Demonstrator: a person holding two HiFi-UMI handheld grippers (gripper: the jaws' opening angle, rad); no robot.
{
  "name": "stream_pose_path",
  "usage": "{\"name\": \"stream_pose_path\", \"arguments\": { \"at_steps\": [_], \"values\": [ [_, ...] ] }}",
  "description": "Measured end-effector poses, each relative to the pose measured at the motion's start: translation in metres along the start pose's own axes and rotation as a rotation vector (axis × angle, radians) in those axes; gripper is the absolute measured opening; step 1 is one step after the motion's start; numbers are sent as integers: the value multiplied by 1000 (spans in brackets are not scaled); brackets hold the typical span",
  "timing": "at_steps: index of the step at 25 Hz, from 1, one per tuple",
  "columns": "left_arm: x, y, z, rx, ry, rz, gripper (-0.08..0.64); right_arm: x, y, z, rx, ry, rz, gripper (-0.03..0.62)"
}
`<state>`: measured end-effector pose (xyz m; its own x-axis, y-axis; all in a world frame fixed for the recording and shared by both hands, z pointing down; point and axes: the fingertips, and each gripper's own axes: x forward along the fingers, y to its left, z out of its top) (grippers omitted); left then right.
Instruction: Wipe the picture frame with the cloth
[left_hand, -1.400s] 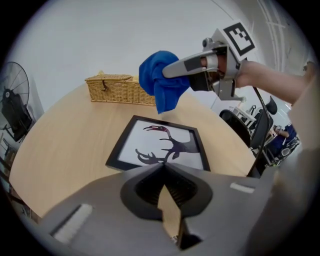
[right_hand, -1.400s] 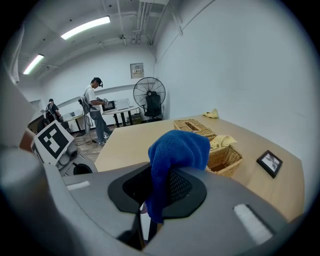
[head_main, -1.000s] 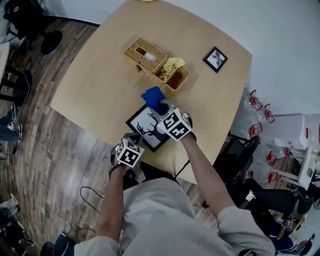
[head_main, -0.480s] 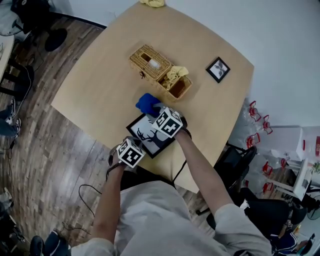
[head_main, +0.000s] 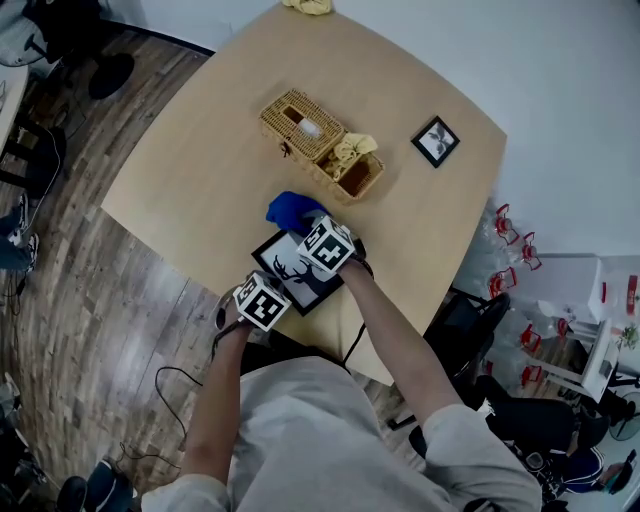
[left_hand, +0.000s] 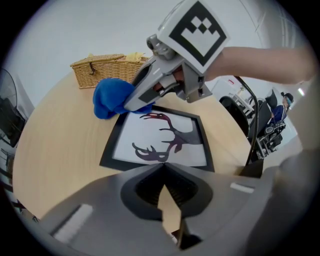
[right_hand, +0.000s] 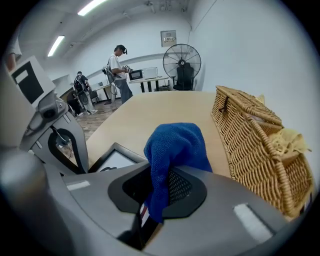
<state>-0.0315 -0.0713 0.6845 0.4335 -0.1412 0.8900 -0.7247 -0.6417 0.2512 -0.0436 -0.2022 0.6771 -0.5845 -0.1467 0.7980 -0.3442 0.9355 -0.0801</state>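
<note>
In the head view, the right gripper (head_main: 312, 228) has slid toward the picture's left over the last second. It now carries the blue cloth (head_main: 290, 209) along the upper edge of the picture frame (head_main: 292, 272), which lies at the lower edge of the desk (head_main: 200, 150). I judge a wiping stroke is under way, with most of the glass still to cover. The left gripper (head_main: 268, 292) has stayed at the frame's lower-left corner. In the left gripper view its fingers are clenched on nothing, tips at the frame's near edge, seemingly steadying it. In the right gripper view the fingers grasp the cloth, which bulges at centre, with the wicker basket (right_hand: 250, 145) to the right.
</note>
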Motion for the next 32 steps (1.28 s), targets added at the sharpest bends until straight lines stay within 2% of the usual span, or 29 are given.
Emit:
{"name": "stream_pose_path", "arguments": {
  "at_steps": [7,16,32],
  "values": [
    [3,0,1,6,31,20,52,1,-1,-1,0,14,-48,46],
    [4,0,2,-2,-2,63,52,0,-3,-3,37,-2,-102,46],
    [1,0,1,-6,-5,59,52,-8,6,-16,42,16,-84,46]
  ]
}}
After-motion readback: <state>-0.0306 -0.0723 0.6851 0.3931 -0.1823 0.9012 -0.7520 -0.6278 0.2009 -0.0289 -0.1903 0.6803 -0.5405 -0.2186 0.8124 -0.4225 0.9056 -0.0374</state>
